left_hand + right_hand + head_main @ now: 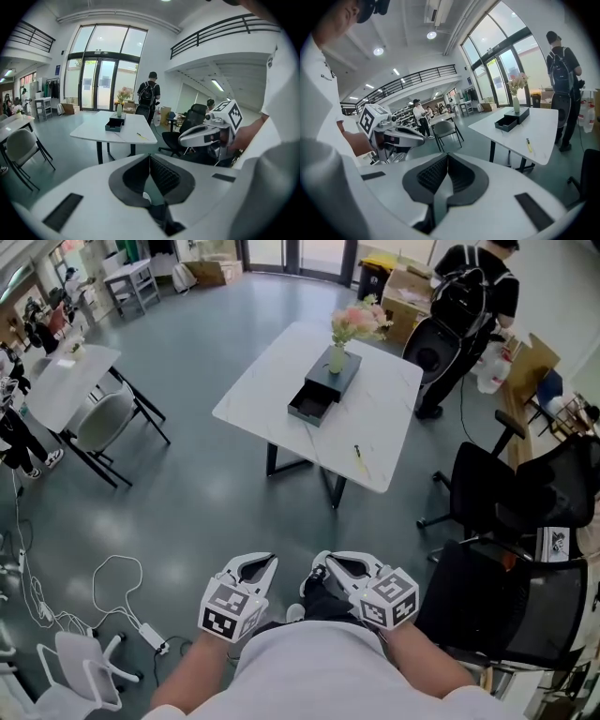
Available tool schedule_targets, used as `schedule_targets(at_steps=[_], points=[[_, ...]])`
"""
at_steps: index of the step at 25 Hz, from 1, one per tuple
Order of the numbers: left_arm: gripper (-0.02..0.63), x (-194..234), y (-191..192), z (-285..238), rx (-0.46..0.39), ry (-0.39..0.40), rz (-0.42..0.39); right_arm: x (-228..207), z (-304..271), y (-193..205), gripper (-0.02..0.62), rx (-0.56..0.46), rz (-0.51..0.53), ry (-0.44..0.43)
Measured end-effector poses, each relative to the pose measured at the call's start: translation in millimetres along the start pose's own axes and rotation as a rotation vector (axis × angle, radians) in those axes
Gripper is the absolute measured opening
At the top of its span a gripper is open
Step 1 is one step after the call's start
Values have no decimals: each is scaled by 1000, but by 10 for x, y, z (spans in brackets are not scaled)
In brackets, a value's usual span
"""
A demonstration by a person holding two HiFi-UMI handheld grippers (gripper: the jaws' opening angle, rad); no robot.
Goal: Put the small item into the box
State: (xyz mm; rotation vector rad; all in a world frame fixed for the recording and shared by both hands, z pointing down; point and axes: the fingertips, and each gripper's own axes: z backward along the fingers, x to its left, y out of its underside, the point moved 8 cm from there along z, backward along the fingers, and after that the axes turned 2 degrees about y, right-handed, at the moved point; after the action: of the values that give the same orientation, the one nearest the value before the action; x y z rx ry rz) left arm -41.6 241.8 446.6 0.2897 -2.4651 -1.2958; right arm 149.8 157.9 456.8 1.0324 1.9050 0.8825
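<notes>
A white table [281, 381] stands a few steps ahead of me. On it sits a black box [324, 388] with its drawer pulled open, beside a vase of pink flowers [343, 334]. A small yellow item [359, 457] lies near the table's near right edge. Both grippers are held close to my body, far from the table. The left gripper [259, 565] and right gripper [339, 564] are shut with nothing in them. The left gripper view shows the box [115, 123], the item [140, 136] and the left gripper [150, 156]. The right gripper view shows the box [512, 120], the item [528, 144] and the right gripper [447, 154].
Black office chairs [497, 493] stand to my right, one [525, 606] close by. A person with a backpack [473, 296] stands behind the table. Another table with a chair [103, 418] is at the left. Cables and a power strip [141, 629] lie on the floor at near left.
</notes>
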Motion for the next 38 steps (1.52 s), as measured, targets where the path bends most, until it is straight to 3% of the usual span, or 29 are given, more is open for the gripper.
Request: schedule_targets(at_steps=[6,17,24,38], points=[[17,342,-328,-467,43,8,-31,-486,-211,-272,15,-26,-24,7],[17,888,-1235,-1463,80,37,-118,-1682,-526,-718,15,-20,-76,95],[17,940,-1368,-2021,184,78,-217,-2210,-731,-659,16,54,-67,126],[17,1162,-1424,-2942,317,223,-215,-3034,-1105,-461,17,160,-133,307]])
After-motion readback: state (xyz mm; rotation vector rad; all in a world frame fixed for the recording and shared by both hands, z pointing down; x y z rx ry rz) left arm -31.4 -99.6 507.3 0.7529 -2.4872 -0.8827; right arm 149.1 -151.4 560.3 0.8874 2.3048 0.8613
